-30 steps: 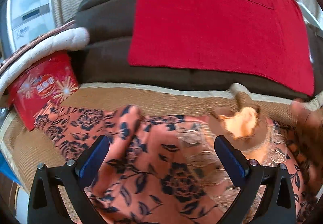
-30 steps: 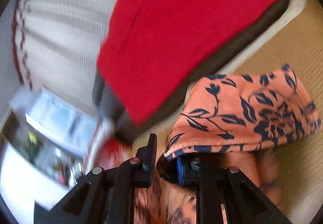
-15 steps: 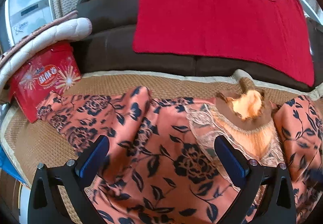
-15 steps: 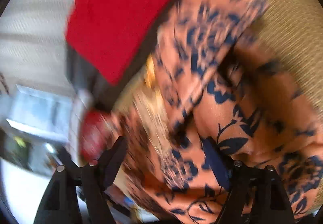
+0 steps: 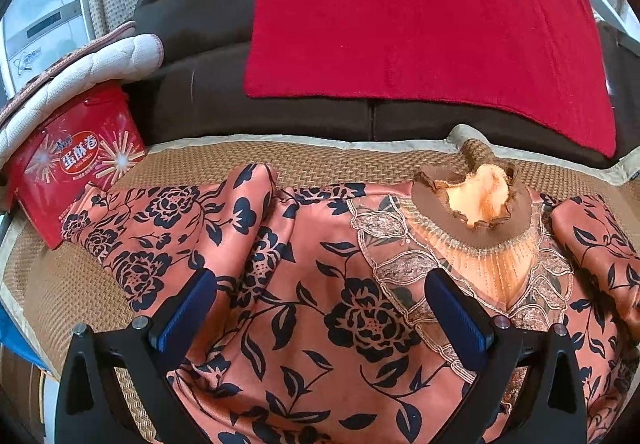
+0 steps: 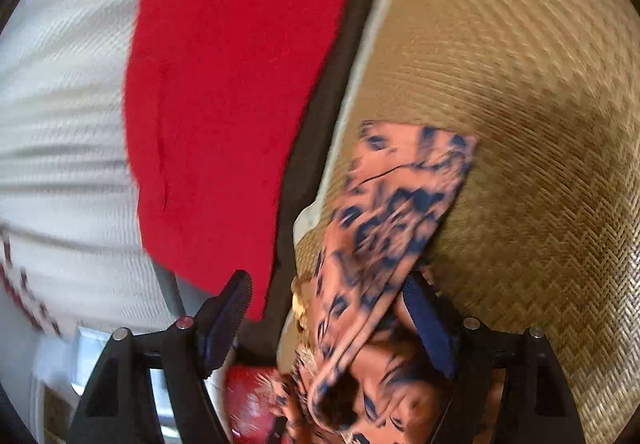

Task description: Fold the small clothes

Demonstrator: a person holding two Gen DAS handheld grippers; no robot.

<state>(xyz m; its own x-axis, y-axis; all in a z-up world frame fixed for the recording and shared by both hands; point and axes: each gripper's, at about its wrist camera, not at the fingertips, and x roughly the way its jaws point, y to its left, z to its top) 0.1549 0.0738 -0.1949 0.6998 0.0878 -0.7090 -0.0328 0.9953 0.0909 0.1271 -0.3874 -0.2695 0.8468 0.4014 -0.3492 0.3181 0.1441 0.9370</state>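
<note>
Surface: woven mat (image 5: 336, 160) lying before brown sofa (image 5: 208, 96).
Blouse (image 5: 320, 304): floral, spreading flat on mat.
Left tongs (image 5: 320, 308): hovering wide, empty.
Right tongs (image 6: 326, 318): gaping around sleeve (image 6: 392, 204).
Advice: smoothing creases before folding.

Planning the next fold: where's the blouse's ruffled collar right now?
In the left wrist view the ruffled collar sits right of centre at the far edge of the floral blouse, on the woven mat, just below the red cloth.
</note>
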